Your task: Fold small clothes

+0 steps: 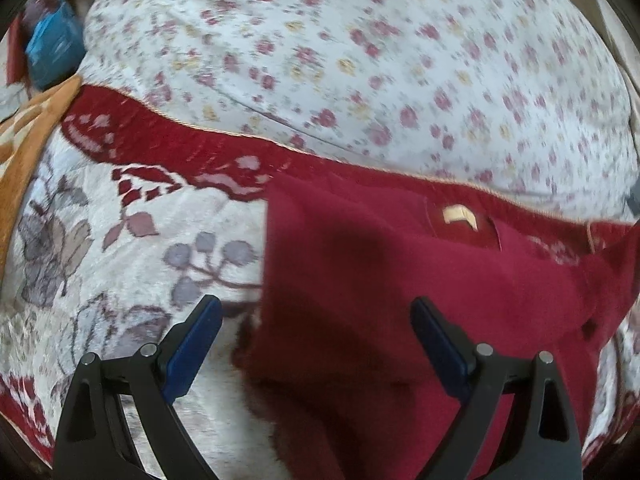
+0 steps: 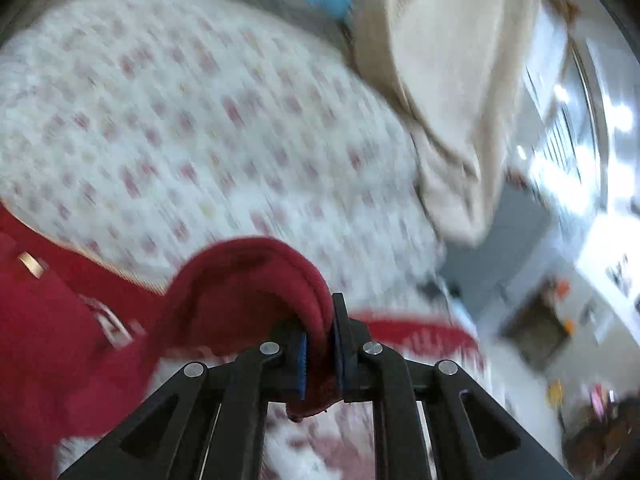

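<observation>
Hard to see: the right wrist view is badly smeared; the room at 3 o'clock is only bright blotches. The left wrist view is softer at its edges, and the blue thing (image 1: 52, 48) at 10 o'clock is cut off by the rim, so I cannot tell what it is.
Count: one red garment (image 1: 400, 300), one pale neck label (image 1: 460, 216), two grippers, one floral sheet (image 1: 360, 60), one patterned rug (image 1: 120, 240), one cream cloth (image 2: 448, 100).
Garment: lies on the rug, just below the sheet's edge, label at 1 o'clock.
Left gripper (image 1: 316, 312): spread wide, nothing between its fingers; the garment's left edge lies below the gap.
Right gripper (image 2: 320, 348): pinched tight on a bunched fold of the garment, which arches up toward 11 o'clock.
</observation>
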The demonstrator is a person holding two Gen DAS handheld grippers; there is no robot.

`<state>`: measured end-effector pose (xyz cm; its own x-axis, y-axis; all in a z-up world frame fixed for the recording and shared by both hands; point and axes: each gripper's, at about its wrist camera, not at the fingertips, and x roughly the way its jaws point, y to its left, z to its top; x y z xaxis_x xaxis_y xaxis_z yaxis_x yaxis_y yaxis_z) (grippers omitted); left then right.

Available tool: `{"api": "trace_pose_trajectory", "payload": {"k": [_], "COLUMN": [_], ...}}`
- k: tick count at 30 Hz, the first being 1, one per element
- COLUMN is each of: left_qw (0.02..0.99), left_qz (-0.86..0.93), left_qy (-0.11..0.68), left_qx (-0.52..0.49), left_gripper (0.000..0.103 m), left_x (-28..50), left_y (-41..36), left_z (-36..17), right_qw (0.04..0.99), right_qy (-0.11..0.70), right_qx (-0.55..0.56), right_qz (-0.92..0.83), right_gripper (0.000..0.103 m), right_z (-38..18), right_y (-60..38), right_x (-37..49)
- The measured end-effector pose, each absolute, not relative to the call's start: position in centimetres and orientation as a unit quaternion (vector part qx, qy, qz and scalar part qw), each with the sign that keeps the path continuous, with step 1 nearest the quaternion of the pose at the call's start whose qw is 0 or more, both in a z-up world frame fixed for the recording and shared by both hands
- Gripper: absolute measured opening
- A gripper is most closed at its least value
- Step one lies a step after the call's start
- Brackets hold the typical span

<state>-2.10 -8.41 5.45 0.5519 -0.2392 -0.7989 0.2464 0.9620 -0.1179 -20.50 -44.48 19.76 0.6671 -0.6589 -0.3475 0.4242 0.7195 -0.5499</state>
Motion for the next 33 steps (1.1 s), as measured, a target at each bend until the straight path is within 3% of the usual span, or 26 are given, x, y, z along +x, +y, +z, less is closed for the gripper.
{"api": "trace_pose_trajectory", "payload": {"k": [6,12,14,16,17,20,24,33], "left_qw": [0.89,0.893,0.892,0.89,0.889,0.888,0.885,0.885], "left_qz": [-0.115,-0.097,-0.091,-0.092,-0.092,-0.095,-0.107,-0.133], "left_qy": [0.439,0.436,0.439,0.443,0.444,0.446,0.447,0.445], "left_qx": [-0.036,-0.059,-0.058,-0.06,-0.06,-0.062,-0.07,-0.038], "left_gripper": [0.094,0.094,0.094,0.094,0.094,0.094,0.094,0.094], "left_x": [-1.5,-0.7,-0.2,0.1,0.2,0.3,0.2,-0.1], "left_y": [-5.6,-3.8,-3.7,-3.8,-3.8,-3.9,-4.2,-7.2], "left_z": [6.8,6.9,6.7,6.5,6.4,6.2,6.3,6.0], "right_qw": [0.92,0.909,0.891,0.867,0.864,0.877,0.907,0.91], "right_qy": [0.266,0.328,0.369,0.412,0.414,0.4,0.371,0.415], "right_qx": [-0.256,-0.254,-0.256,-0.267,-0.269,-0.249,-0.188,-0.001], "right_qz": [-0.132,0.026,0.067,0.089,0.095,0.096,0.071,0.009], "right_gripper": [0.012,0.013,0.023,0.066,0.071,0.075,0.091,0.093], "right_z": [19.5,12.1,8.6,5.2,4.5,5.2,9.6,9.8], "right_y": [-34.3,-24.9,-22.4,-20.6,-20.3,-20.9,-24.7,-34.3], "right_x": [-14.6,-8.9,-7.4,-6.1,-6.0,-6.8,-8.8,-14.9]}}
